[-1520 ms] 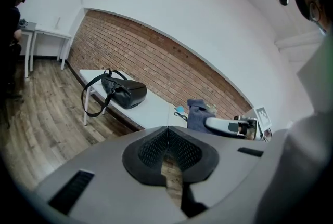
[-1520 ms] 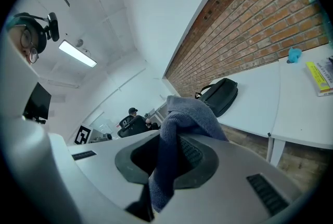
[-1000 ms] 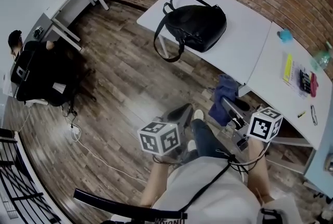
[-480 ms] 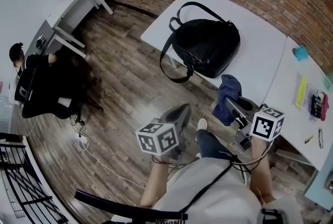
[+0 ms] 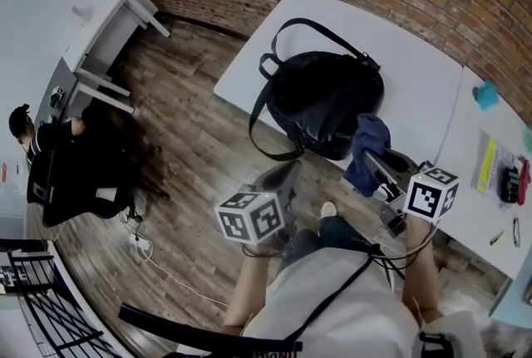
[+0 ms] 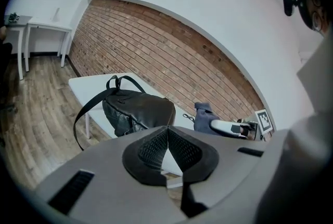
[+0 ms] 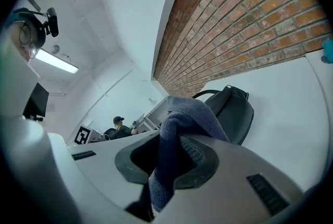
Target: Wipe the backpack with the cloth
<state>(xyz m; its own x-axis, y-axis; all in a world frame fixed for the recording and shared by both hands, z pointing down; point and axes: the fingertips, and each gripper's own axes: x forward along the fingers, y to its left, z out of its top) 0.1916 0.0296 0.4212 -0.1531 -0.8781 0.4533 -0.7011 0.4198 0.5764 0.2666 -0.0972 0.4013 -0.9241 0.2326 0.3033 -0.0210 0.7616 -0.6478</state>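
Note:
A black backpack lies on the white table, one strap hanging over the near edge. My right gripper is shut on a blue cloth, which it holds just in front of the backpack's near side; whether they touch is unclear. The right gripper view shows the cloth bunched between the jaws, with the backpack beyond. My left gripper hangs over the floor, lower and to the left. Its jaws are shut with nothing in them and point at the backpack.
A second white table at the right carries a yellow item, a teal object and small things. A person in dark clothes sits at a white desk far left. A brick wall runs behind, and a cable lies on the wood floor.
The view has closed in on the table, so the backpack looks larger and nearer. My right gripper with the cloth has moved up to the backpack's near side. The left gripper stays low.

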